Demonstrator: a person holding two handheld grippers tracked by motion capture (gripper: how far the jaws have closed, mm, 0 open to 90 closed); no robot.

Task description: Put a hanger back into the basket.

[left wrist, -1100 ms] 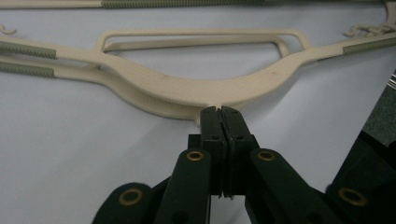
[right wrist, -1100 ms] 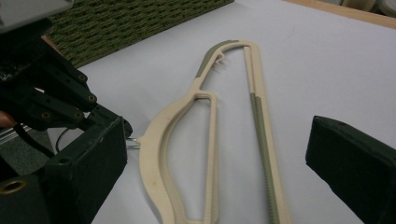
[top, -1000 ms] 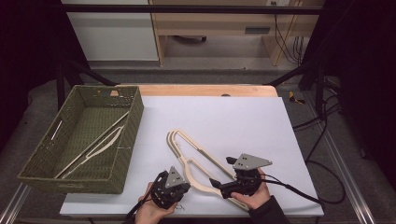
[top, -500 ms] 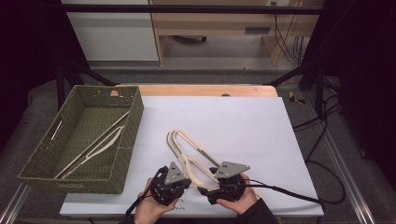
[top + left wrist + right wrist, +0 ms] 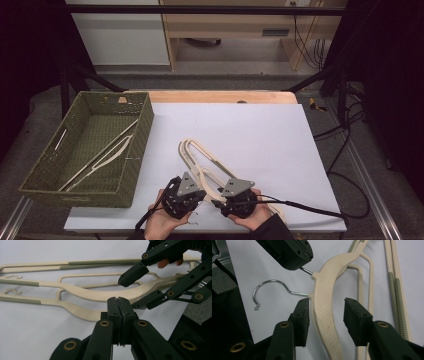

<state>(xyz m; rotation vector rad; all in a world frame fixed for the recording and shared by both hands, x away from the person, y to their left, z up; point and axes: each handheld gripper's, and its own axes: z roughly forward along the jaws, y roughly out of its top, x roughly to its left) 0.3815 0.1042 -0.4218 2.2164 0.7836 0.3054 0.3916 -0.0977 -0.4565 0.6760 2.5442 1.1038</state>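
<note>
My right gripper (image 5: 325,311) straddles the neck of the top hanger (image 5: 324,305); its jaws have just been closing, with the left pad at the edge and the right pad still apart from it. My left gripper (image 5: 119,305) has its jaws pressed together at the hook end of the hangers. The hangers lie stacked on the white table (image 5: 260,130) near its front edge. A green basket (image 5: 135,165) to the left holds another hanger (image 5: 100,157).
</note>
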